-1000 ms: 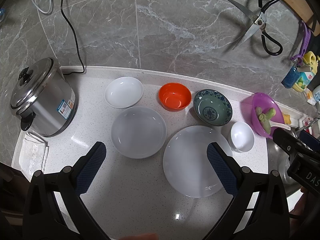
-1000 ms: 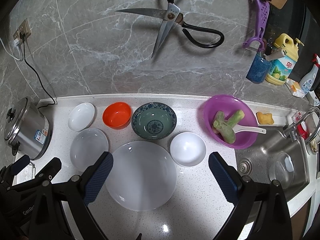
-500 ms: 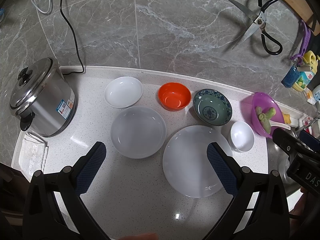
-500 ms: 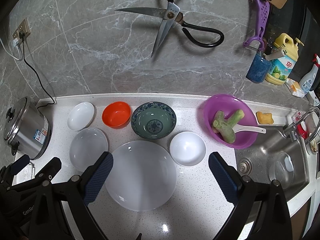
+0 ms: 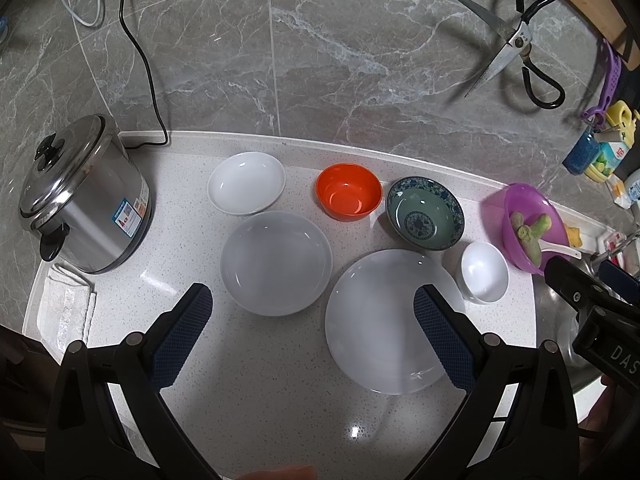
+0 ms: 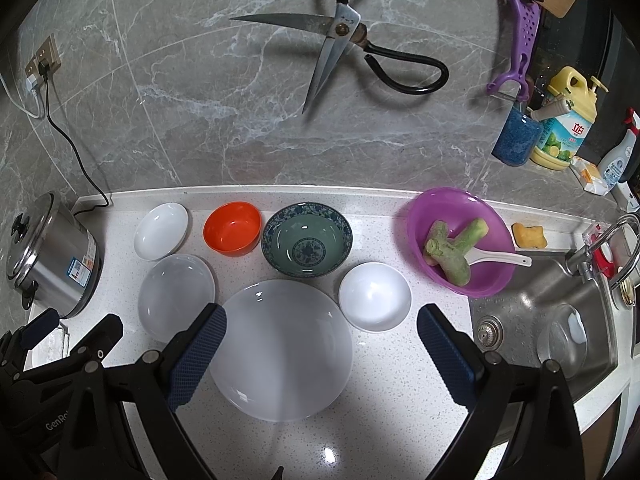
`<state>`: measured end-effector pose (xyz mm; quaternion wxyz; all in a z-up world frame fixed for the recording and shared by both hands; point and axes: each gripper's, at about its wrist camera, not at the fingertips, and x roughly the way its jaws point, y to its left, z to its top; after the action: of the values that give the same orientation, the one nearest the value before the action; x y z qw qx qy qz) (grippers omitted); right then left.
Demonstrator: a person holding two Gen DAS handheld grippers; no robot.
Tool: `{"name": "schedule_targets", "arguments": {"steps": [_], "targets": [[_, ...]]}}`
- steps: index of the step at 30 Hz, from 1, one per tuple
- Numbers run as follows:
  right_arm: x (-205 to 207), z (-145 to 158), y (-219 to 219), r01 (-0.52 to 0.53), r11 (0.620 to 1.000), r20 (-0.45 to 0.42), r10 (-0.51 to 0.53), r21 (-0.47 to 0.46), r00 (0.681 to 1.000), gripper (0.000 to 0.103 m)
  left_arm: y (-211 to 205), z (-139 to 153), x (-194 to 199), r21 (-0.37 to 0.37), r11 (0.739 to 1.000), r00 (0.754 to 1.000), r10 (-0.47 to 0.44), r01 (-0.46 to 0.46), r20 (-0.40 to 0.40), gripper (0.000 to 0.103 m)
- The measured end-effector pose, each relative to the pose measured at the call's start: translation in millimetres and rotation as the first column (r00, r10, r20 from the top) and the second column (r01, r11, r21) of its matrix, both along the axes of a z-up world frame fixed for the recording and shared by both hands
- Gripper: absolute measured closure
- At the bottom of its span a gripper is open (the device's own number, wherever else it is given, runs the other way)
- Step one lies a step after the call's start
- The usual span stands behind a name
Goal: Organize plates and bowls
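Note:
On the speckled counter stand a small white dish (image 5: pixel 246 182), an orange bowl (image 5: pixel 349 191), a blue-green patterned bowl (image 5: pixel 425 218), a small white bowl (image 5: pixel 484 271), a medium white plate (image 5: pixel 276 263) and a large white plate (image 5: pixel 390 320). My left gripper (image 5: pixel 312 298) hangs open above the two plates, holding nothing. In the right wrist view the large white plate (image 6: pixel 282 350) lies under my open right gripper (image 6: pixel 320 318), with the small white bowl (image 6: pixel 375 295), patterned bowl (image 6: pixel 307 239), orange bowl (image 6: pixel 232 228), small dish (image 6: pixel 161 231) and medium plate (image 6: pixel 176 301) around it.
A steel rice cooker (image 5: pixel 82 196) with a black cord stands at the left on the counter, a folded cloth (image 5: pixel 68 312) before it. A purple bowl (image 6: pixel 460 240) with green vegetable and a white spoon sits beside the sink (image 6: pixel 540 320). Scissors (image 6: pixel 344 40) hang on the wall.

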<state>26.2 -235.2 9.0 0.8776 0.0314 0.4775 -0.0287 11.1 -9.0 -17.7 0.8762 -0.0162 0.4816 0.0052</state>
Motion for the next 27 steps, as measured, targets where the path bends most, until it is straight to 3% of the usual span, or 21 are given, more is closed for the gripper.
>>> {"name": "schedule_targets", "arguments": {"steps": [5, 9, 14, 17, 21, 27], "targets": [[0, 0, 0, 0.000, 1.000, -0.001, 0.000, 0.000, 1.000, 0.005, 0, 0, 0, -0.001, 1.000, 1.000, 0.001, -0.001, -0.001, 0.001], [1, -7, -1, -0.003, 1.000, -0.009, 0.003, 0.009, 1.000, 0.005, 4, -17, 1, -0.013, 1.000, 1.000, -0.009, 0.009, -0.008, 0.001], [0, -44, -17, -0.022, 0.986, -0.016, 0.025, 0.167, 1.000, 0.005, 49, -84, -2, -0.061, 0.998, 0.995, 0.003, -0.009, -0.103, 0.002], [-1, -80, -34, 0.023, 0.951, -0.033, -0.013, 0.309, 0.999, 0.005, 93, -134, -9, -0.143, 0.988, 0.980, 0.028, -0.056, -0.195, 0.007], [11, -119, -31, 0.063, 0.889, -0.108, -0.016, 0.453, 0.994, 0.007, 157, -186, -14, -0.249, 0.952, 0.953, 0.106, -0.180, -0.284, 0.009], [50, -146, 24, -0.014, 0.846, -0.109, 0.085, 0.534, 0.990, 0.007, 186, -219, 6, -0.261, 0.963, 0.963, -0.006, -0.067, -0.268, 0.009]]}}
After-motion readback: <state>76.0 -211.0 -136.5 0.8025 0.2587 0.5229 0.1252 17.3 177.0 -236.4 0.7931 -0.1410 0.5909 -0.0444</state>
